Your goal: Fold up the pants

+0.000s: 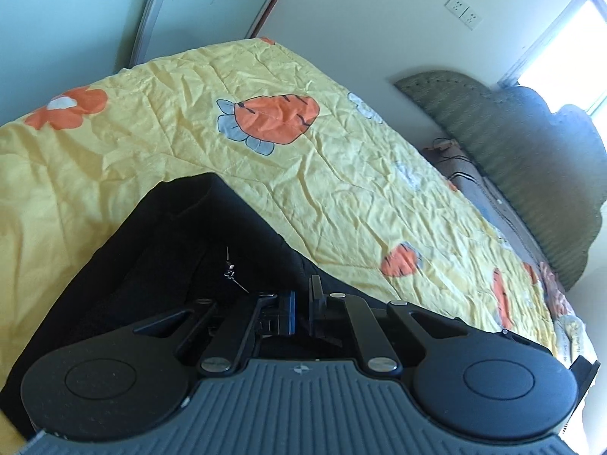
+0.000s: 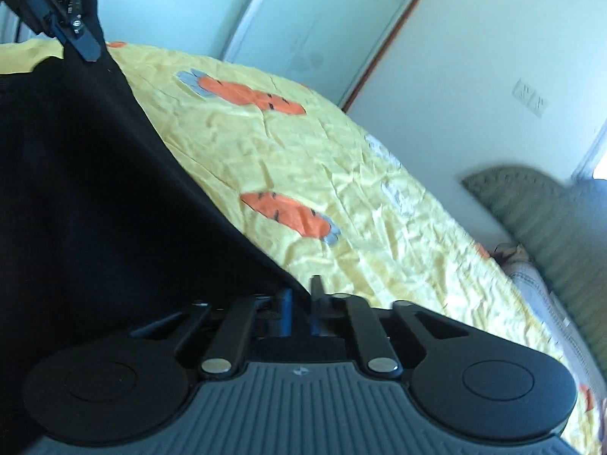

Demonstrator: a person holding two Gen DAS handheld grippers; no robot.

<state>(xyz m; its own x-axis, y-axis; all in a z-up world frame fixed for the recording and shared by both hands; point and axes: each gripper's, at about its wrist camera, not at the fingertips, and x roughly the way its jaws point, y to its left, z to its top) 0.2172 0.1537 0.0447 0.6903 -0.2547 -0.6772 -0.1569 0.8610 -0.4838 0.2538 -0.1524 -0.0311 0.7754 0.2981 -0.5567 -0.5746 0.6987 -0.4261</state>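
Over the yellow quilt (image 1: pixel 322 174) with its orange carrot prints, the black pants (image 1: pixel 163 250) are lifted up by both claws. Starting at the left, the left gripper (image 1: pixel 302 303) has its two fingers drawn close together, only a narrow slit between them, and dark cloth fills that slit, so it is pinching an edge of the pants. Beyond its fingers the fabric slopes down toward the quilt, where its far corner rests, and a thin pale thread (image 1: pixel 231 269) dangles on the black surface. From the other camera the same left gripper (image 2: pixel 81 43) shows high above the quilt, with the pants (image 2: pixel 95 189) hanging from its tip in a taut black sheet.

Moving right, that sheet runs diagonally down to the right gripper (image 2: pixel 301 303), whose fingers are likewise nearly closed, with the edge of the pants caught between them. The pants thus stretch between the two claws, above the quilt's near side.

Farther right of the quilt, a green striped headboard (image 1: pixel 512 159) stands against the white wall (image 1: pixel 379 19), which carries a double socket (image 1: pixel 464 13) above the quilt. A bright window (image 1: pixel 569 38) sits at the far right.
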